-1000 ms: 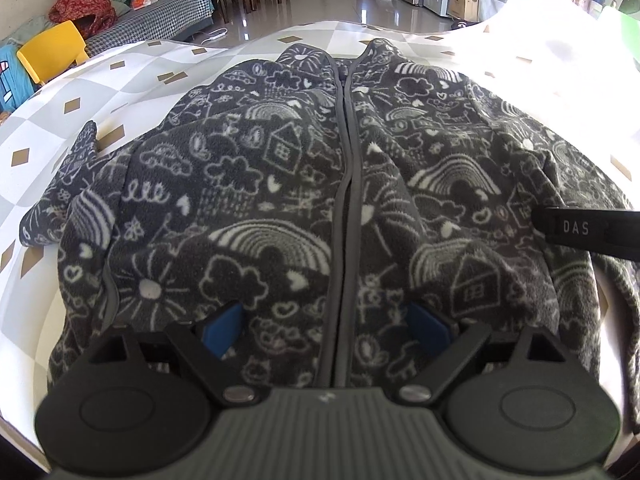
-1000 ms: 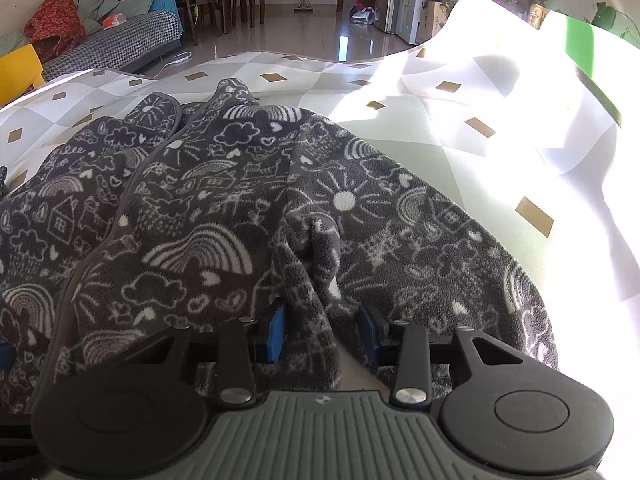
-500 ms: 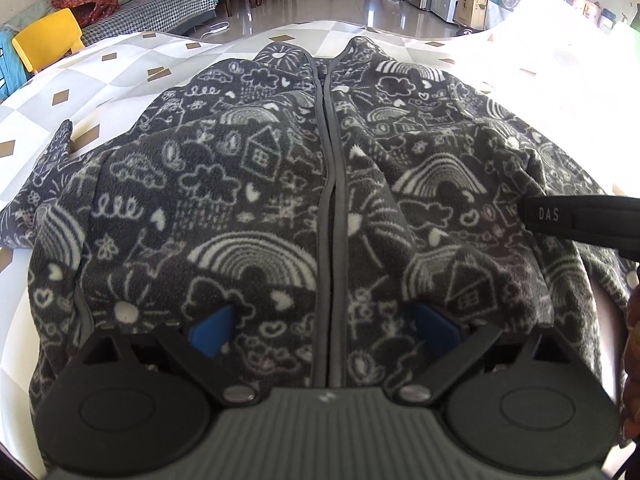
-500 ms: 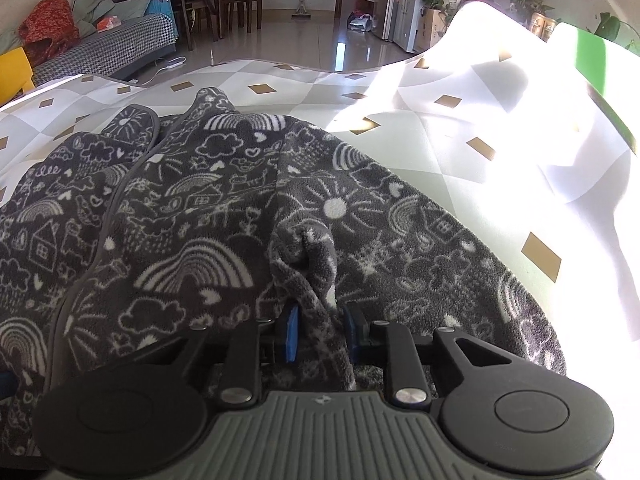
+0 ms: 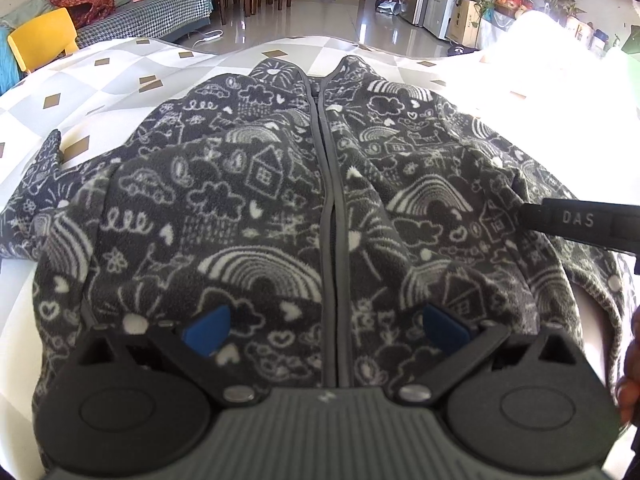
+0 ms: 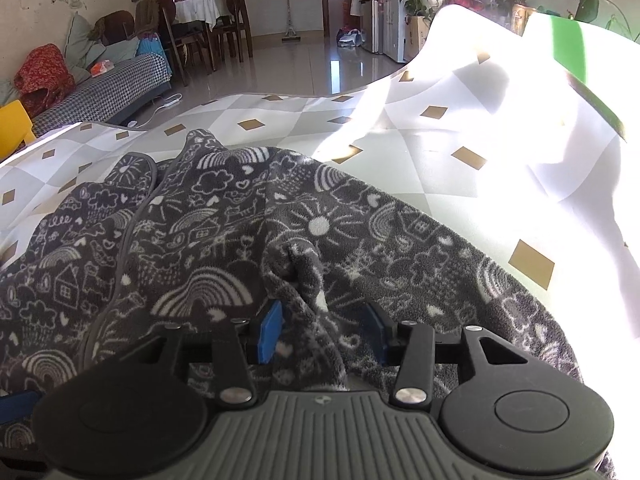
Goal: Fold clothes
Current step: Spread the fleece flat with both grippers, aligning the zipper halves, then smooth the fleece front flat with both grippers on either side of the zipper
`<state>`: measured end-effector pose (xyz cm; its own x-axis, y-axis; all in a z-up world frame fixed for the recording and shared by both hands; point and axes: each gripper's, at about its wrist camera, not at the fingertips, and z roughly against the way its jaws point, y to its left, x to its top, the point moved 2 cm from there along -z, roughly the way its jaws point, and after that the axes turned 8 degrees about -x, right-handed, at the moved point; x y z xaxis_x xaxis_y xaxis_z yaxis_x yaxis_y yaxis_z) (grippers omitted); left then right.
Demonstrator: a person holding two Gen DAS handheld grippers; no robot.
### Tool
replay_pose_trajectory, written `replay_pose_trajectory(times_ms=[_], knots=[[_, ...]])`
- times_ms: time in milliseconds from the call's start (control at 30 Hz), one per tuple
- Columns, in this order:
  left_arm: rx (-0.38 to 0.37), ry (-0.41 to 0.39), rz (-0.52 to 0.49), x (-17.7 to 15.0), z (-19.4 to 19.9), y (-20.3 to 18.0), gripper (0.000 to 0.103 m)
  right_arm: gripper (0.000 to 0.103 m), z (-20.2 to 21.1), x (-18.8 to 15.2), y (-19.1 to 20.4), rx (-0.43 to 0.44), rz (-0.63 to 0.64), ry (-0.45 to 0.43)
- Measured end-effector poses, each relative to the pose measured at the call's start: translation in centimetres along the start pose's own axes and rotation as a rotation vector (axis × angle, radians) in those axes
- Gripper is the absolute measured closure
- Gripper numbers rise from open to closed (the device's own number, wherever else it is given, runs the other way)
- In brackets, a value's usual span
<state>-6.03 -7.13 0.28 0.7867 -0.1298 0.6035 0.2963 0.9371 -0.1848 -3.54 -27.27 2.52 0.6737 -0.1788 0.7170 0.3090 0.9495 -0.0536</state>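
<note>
Item: fleece jacket (image 5: pixel 280 208), dark, doodle print, zip shut, spread front-up across middle of checked mat (image 5: pixel 120 76); collar toward far edge.
Left gripper (image 5: pixel 326 326): jaws just widened fully, astride zip at hem, nothing pinched.
Right gripper (image 6: pixel 326 330): jaws just parted, fabric ridge loose between (likely a release after smoothing).

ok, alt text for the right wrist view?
Right gripper, jaws open, straddles a raised ridge of a dark grey doodle-print fleece jacket lying on a diamond-patterned cloth. Living room behind.
</note>
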Motion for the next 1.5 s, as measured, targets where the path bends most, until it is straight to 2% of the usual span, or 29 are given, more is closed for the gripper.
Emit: replay_pose_trajectory(times_ms=[233, 367, 667, 867, 1033, 1200, 1333, 1500], knots=[[0.031, 0.041, 0.043, -0.3, 1.4, 2.2, 0.000, 0.055, 2.9, -1.8, -2.0, 0.047, -0.106, 0.083], [0.041, 0.049, 0.059, -0.7, 2.2, 3.2, 0.000, 0.054, 3.4, -2.8, -2.7, 0.042, -0.125, 0.144], [0.056, 0.078, 0.027, -2.4, 4.1, 4.2, 0.000, 0.051, 5.2, -5.1, -3.3, 0.111, -0.154, 0.204], [0.065, 0.086, 0.014, -3.7, 5.1, 4.5, 0.000, 0.050, 5.1, -6.0, -3.3, 0.103, -0.177, 0.238], [0.072, 0.092, 0.013, -4.5, 5.6, 4.7, 0.000, 0.048, 4.5, -6.6, -3.4, 0.059, -0.160, 0.238], [0.082, 0.113, 0.009, -4.9, 5.1, 4.5, 0.000, 0.048, 4.5, -6.9, -2.5, 0.019, -0.085, 0.213], [0.070, 0.132, 0.019, -5.1, 4.5, 4.1, 0.000, 0.051, 4.5, -6.9, -2.4, 0.012, -0.084, 0.200], [0.041, 0.147, 0.023, -5.2, 4.2, 3.7, 0.000, 0.065, 4.6, -6.7, -3.0, -0.017, -0.103, 0.175]])
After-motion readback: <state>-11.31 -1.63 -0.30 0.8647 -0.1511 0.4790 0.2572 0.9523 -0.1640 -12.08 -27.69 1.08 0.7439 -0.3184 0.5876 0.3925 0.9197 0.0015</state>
